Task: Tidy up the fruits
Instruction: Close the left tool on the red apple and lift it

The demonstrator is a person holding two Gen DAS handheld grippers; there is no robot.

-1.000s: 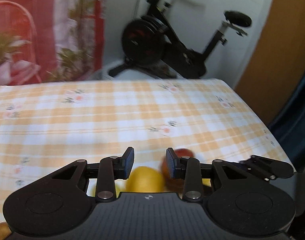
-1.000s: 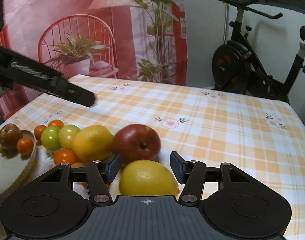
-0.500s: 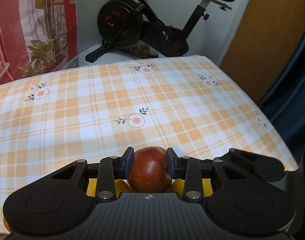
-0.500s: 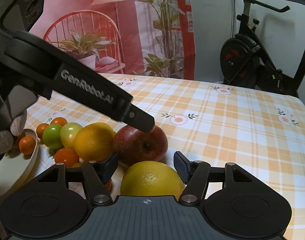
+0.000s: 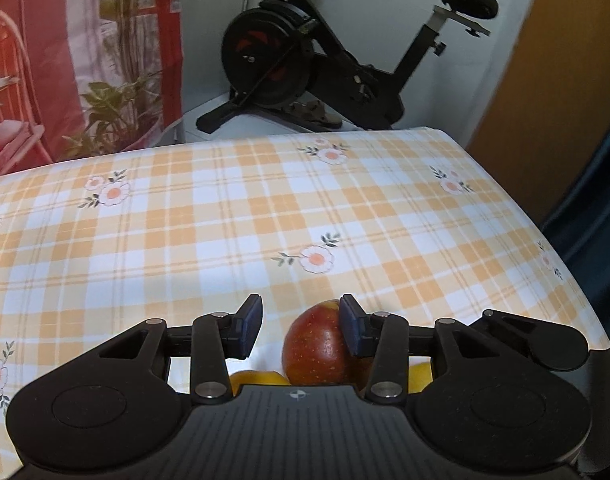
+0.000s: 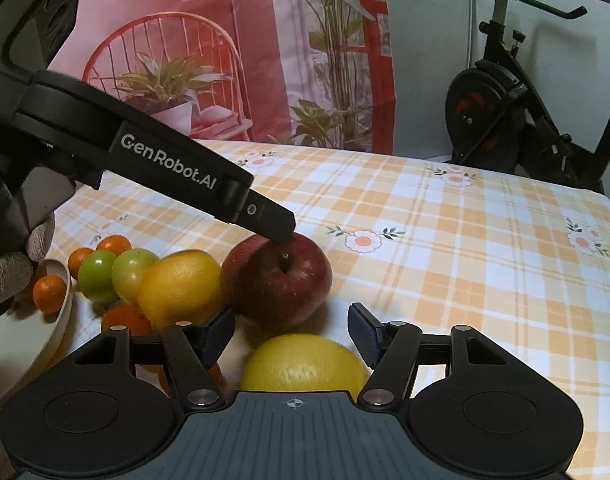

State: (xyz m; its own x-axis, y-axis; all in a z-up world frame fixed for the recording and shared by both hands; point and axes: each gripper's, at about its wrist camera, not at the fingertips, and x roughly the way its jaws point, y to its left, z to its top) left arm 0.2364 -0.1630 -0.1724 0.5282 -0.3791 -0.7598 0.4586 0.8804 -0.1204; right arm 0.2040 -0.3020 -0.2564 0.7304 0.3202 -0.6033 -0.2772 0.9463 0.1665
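Note:
A red apple (image 6: 277, 280) sits on the checked tablecloth (image 6: 445, 248) among lemons and small fruits. My left gripper (image 5: 301, 326) is open above it; the apple (image 5: 317, 350) lies against its right pad, with a gap to the left pad. In the right wrist view the left gripper's finger (image 6: 261, 216) touches the apple's top. My right gripper (image 6: 291, 330) is open and empty over a yellow lemon (image 6: 303, 362). A second lemon (image 6: 179, 288) lies left of the apple.
Two green fruits (image 6: 117, 274) and several small oranges (image 6: 113, 246) lie left of the lemons. A white bowl (image 6: 57, 320) at the left edge holds small oranges. An exercise bike (image 5: 325, 68) stands beyond the table's far edge.
My left gripper came down over the apple, closed near it half a second ago, and now its jaws stand wider with the apple off-centre to the right. My right gripper barely moved.

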